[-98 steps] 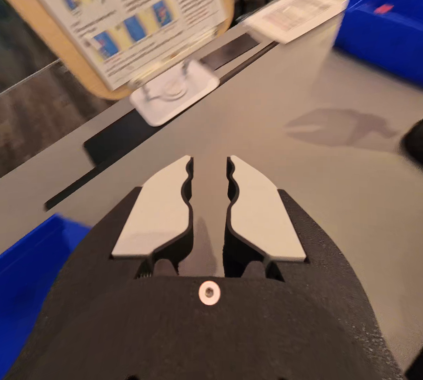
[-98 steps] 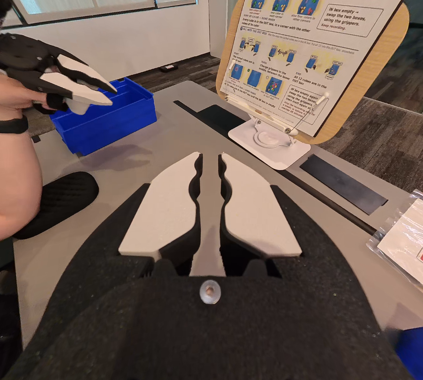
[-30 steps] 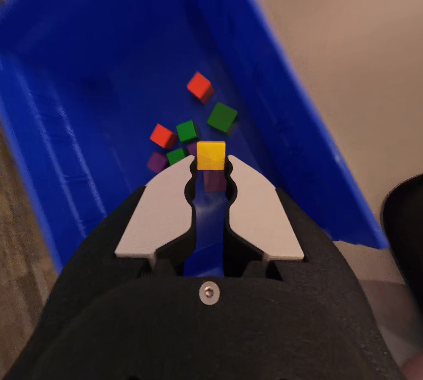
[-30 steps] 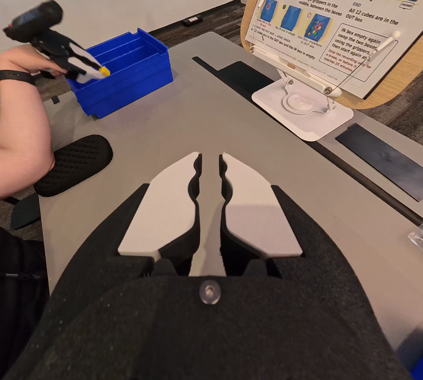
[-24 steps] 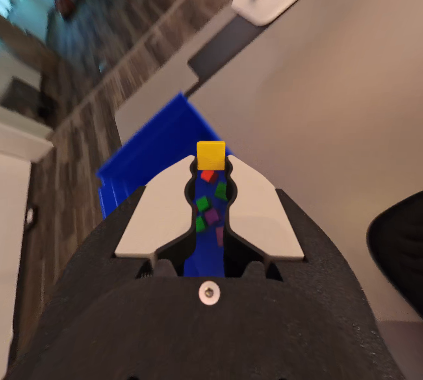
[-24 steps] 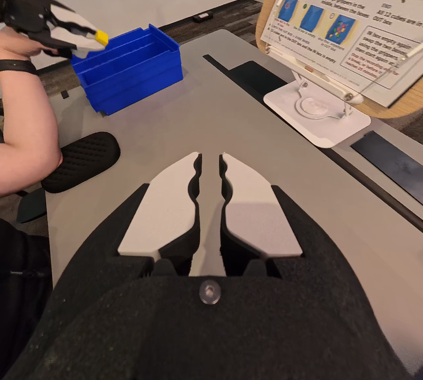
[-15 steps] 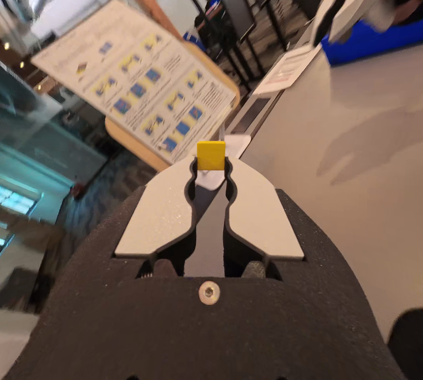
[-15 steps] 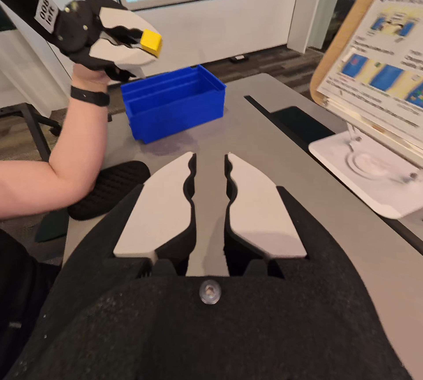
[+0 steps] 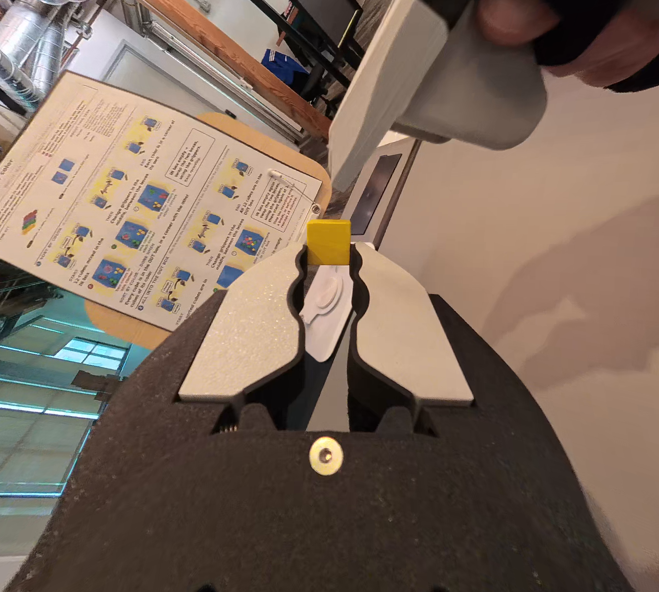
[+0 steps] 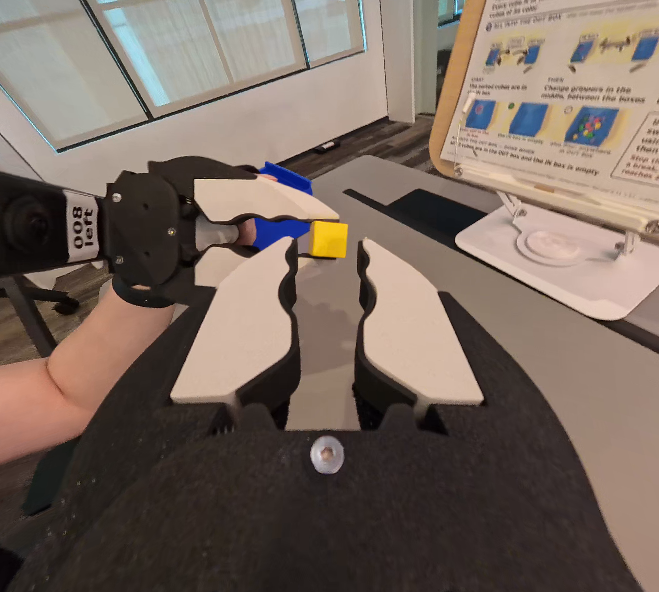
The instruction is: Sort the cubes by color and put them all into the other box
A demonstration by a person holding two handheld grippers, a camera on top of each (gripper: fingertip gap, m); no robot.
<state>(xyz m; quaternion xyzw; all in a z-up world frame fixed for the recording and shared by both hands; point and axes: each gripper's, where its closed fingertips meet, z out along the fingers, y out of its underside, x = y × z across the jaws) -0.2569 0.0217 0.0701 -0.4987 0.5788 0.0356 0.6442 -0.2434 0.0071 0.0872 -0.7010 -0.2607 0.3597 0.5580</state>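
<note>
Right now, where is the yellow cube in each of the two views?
Left wrist view: yellow cube, centre, pinched at the left gripper tips.
Right wrist view: yellow cube, centre, just past the open right gripper.
Shared landmark: the instruction board on its white stand.

Along the far edge of my grey tabletop (image 10: pixel 556 407) an illustrated instruction sheet (image 10: pixel 570 58) leans on a rounded wooden board (image 9: pixel 117 320) held by a white stand (image 10: pixel 549 254), with a black strip (image 10: pixel 428 211) set into the tabletop just beside it and paned windows (image 10: pixel 171 25) beyond.
</note>
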